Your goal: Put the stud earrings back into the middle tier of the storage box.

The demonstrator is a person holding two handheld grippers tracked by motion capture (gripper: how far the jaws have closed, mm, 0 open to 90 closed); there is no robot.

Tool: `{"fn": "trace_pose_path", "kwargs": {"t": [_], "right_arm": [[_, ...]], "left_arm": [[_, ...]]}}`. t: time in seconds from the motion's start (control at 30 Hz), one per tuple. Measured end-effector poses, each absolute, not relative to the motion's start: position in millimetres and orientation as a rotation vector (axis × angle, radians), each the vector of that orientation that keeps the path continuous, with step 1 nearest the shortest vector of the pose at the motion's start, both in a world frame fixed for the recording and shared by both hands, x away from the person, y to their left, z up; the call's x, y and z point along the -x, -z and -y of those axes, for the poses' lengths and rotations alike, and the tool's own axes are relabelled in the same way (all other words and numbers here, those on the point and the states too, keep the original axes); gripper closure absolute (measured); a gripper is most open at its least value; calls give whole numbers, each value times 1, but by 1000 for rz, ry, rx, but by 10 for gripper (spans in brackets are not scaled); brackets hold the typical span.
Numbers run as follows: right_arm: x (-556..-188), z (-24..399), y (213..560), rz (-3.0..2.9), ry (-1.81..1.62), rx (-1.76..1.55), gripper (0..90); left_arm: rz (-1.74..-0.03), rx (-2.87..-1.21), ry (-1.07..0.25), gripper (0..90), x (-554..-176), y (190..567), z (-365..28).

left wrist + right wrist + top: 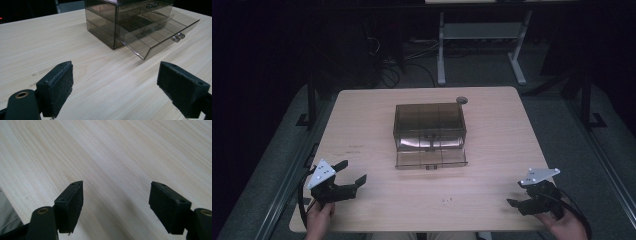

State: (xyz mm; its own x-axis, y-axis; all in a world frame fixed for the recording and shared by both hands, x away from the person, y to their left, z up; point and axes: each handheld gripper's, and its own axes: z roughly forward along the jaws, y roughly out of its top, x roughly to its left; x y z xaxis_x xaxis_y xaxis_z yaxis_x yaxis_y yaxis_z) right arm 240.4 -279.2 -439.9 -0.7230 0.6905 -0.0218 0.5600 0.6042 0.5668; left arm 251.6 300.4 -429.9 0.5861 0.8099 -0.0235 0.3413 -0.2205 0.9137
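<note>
the open bottom drawer (431,159) of the smoky drawer box (429,122) is lying ahead, nearer the left tool (352,175); left tool and right tool (515,199) are both gaping wide, empty.

Left claw (351,172) and right claw (515,204) — both wide open, empty, well apart.
</note>
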Motion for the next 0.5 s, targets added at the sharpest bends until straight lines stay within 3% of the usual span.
{"fn": "trace_pose_path", "kwargs": {"t": [0.5], "right_arm": [[-243, 238, 429, -2689, -792, -953, 250]], "left_arm": [[-939, -1798, -590, 130, -249, 429, -304]]}}
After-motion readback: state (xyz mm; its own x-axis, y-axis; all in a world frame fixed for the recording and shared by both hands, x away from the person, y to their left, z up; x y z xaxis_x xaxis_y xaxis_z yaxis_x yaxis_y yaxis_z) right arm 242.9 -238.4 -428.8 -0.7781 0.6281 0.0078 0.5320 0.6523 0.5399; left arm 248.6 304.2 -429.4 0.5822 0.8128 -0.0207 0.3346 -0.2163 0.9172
